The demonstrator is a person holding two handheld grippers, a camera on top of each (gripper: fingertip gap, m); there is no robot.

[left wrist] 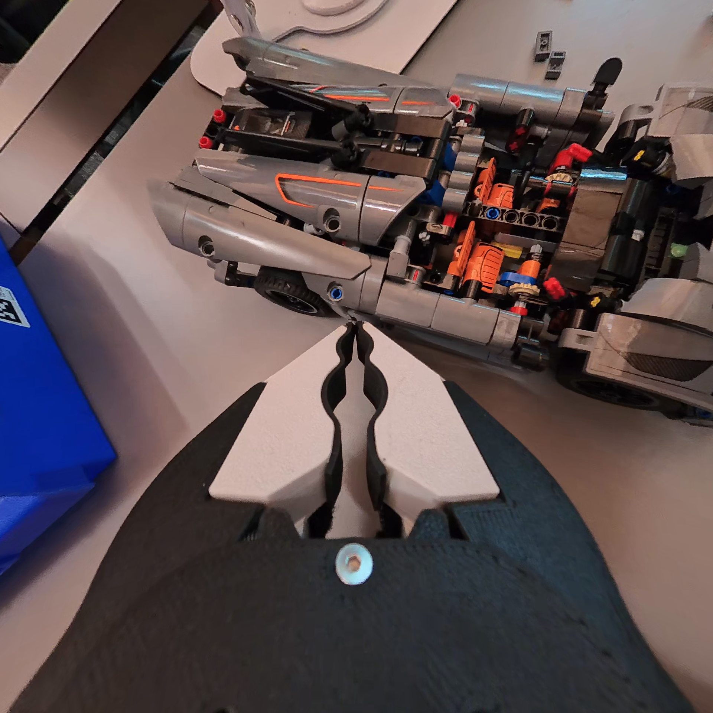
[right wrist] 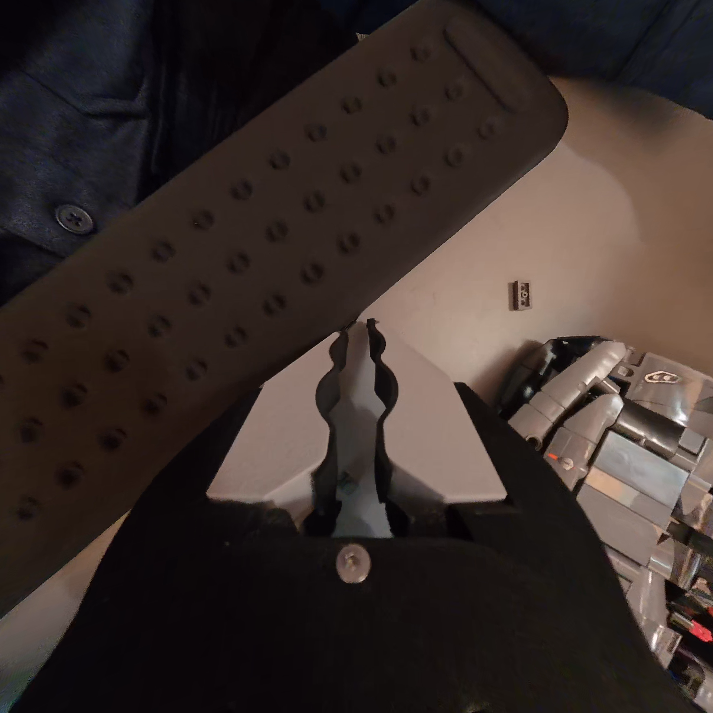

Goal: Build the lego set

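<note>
Two hand-held grippers show. The left hand-held gripper [left wrist: 354, 328] is pinched together, its tips at the side of the grey lego car [left wrist: 405, 216] on the counter [left wrist: 135, 308]. The right hand-held gripper [right wrist: 359, 326] has a narrow gap, holding nothing, beside a studded grey plate [right wrist: 270, 200].

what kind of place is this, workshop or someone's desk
Most likely a desk or hobby table used for model building, not a workshop. A part-built grey lego car sits on the pale tabletop, loose grey pieces lie beside it, and a blue box stands at the edge.
</note>
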